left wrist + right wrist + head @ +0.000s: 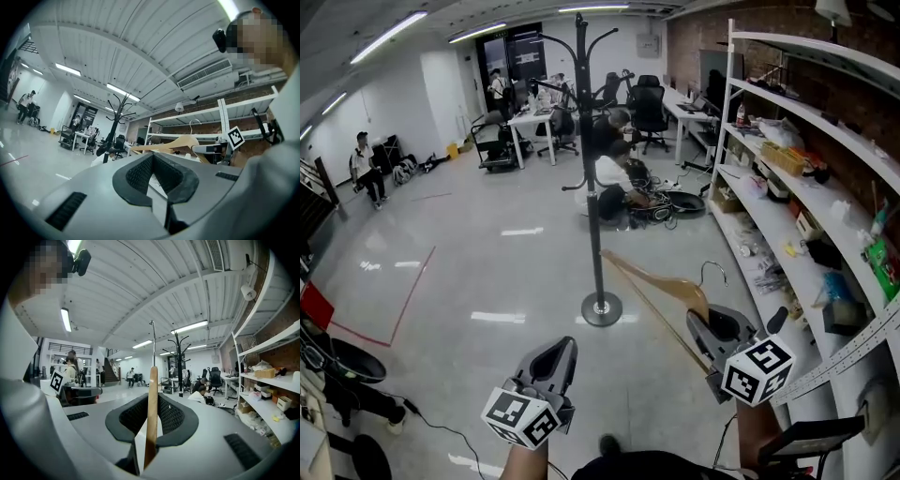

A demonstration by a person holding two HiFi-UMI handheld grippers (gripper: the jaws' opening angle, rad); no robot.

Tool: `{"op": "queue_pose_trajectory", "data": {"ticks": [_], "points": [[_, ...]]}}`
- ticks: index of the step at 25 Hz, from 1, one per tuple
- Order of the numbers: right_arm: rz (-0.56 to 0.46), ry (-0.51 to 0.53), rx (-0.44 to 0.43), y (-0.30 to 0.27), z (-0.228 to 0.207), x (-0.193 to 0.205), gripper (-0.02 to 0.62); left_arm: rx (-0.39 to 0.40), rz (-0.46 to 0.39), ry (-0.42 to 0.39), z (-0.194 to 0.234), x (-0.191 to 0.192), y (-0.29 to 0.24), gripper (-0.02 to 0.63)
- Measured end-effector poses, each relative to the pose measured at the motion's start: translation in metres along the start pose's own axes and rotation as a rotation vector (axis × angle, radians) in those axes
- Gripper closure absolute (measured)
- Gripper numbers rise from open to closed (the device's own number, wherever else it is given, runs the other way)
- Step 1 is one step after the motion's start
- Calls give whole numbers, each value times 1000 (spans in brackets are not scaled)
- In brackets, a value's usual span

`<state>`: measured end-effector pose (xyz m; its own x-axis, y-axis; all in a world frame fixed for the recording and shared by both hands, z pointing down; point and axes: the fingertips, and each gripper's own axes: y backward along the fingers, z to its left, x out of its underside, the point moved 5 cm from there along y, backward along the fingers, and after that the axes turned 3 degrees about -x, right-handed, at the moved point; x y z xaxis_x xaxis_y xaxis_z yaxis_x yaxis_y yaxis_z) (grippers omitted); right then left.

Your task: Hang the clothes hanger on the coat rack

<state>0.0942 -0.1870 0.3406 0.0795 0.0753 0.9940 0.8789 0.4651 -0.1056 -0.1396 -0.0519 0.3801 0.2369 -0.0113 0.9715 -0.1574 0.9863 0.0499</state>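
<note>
A tall black coat rack (592, 169) stands on a round base on the grey floor, ahead of both grippers. My right gripper (710, 330) is shut on a wooden clothes hanger (661, 279), whose metal hook (712, 270) points up and whose arm reaches left toward the rack's base. In the right gripper view the hanger (151, 413) stands upright between the jaws, with the rack (179, 363) beyond it, a little to the right. My left gripper (559, 358) hangs lower left of the rack, shut with nothing in it. The left gripper view shows the hanger (173, 143) to its right.
White shelving (787, 159) full of boxes and small items runs along the right wall. People crouch on the floor (614, 183) by cables behind the rack. Desks and office chairs (649, 108) fill the far room. A red tape line (408, 300) crosses the floor at left.
</note>
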Motion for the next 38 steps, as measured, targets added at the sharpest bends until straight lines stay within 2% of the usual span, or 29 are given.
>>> {"op": "queue_pose_trajectory", "data": {"ticks": [5, 12, 19, 23, 29, 38], "points": [[0, -2, 4, -69, -18, -15, 538, 4, -3, 20, 57, -13, -40, 604], [5, 0, -24, -135, -69, -20, 538, 22, 22, 9, 93, -13, -110, 604], [-30, 17, -130, -223, -155, -41, 538, -26, -5, -45, 133, -35, -225, 604], [-38, 34, -180, -257, -187, -53, 538, -55, -18, -68, 148, -47, -268, 604], [-38, 67, -302, -309, -215, -71, 538, -100, -22, -88, 167, -54, -311, 604], [-7, 81, -471, -404, -221, -87, 538, -140, -52, -78, 225, -67, -349, 604]]}}
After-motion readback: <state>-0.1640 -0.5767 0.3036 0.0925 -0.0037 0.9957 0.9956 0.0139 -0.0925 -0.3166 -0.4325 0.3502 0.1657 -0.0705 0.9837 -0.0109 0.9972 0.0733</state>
